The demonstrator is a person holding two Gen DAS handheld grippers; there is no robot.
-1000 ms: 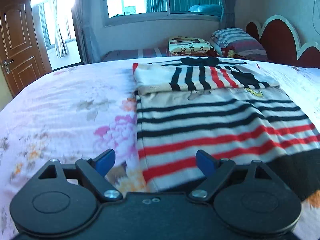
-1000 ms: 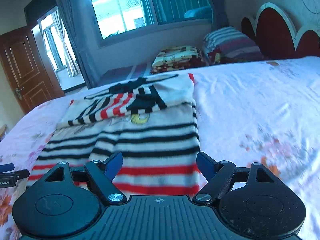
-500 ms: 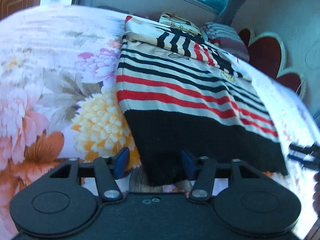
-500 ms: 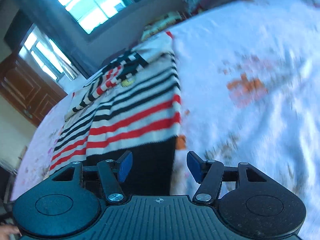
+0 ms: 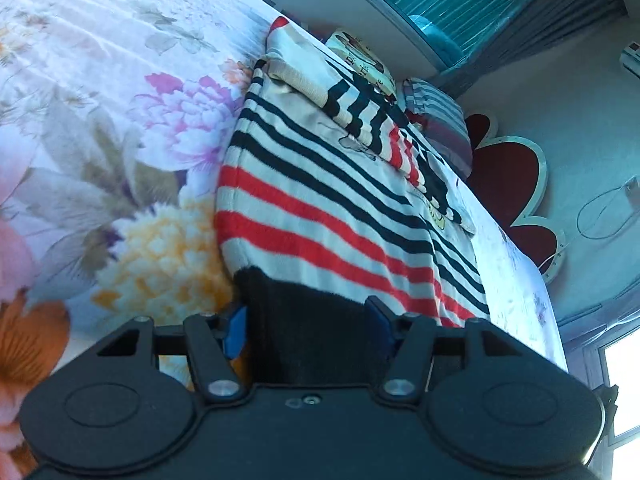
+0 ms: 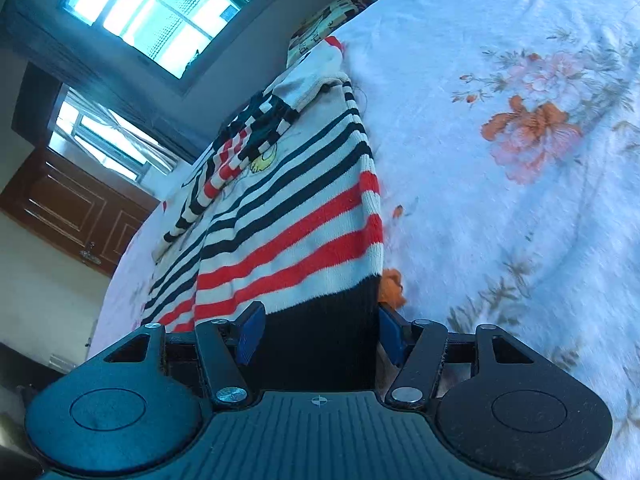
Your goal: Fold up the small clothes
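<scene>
While the striped sweater (image 5: 328,216) lies flat on the floral bedsheet (image 5: 120,140), its sleeves folded across the chest, I have my left gripper (image 5: 306,330) spread around the left corner of its black hem (image 5: 304,320), blue pads either side of the cloth and not pinching it. My right gripper (image 6: 318,330) is likewise spread around the hem's right corner. A patterned pillow (image 5: 360,60) sits beyond the collar
</scene>
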